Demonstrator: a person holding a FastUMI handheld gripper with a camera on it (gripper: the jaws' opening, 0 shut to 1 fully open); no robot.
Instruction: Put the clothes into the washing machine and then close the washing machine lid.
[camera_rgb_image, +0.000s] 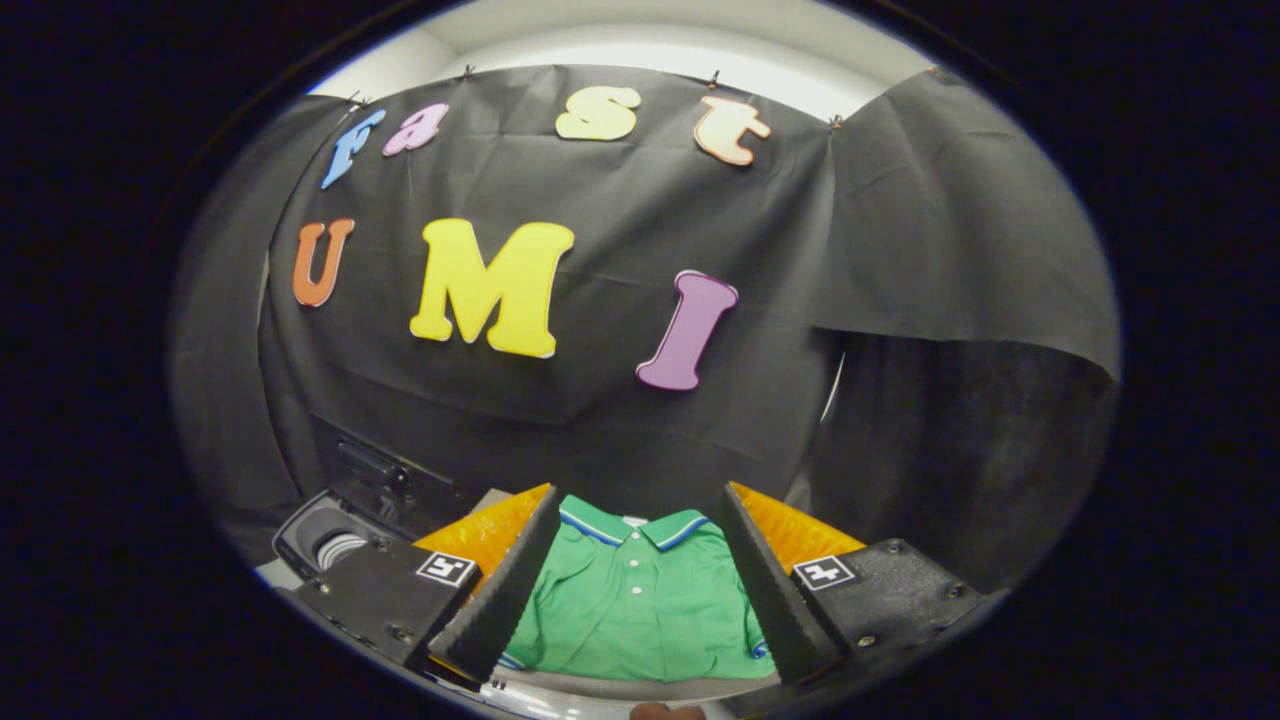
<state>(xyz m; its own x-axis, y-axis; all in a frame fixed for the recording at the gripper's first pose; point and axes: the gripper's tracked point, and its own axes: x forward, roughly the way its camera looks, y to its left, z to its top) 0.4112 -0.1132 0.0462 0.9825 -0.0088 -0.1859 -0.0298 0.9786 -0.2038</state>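
Gripper view: green polo shirt (640, 610) lies flat between the released, spread tongs (640, 600), untouched.

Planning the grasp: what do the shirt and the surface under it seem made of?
Shirt: soft green knit-looking cloth, matte, with collar and buttons, lying between the open gripper's fingers. Surface: orange, slightly glossy and textured, perhaps plastic or coated fabric; unclear.
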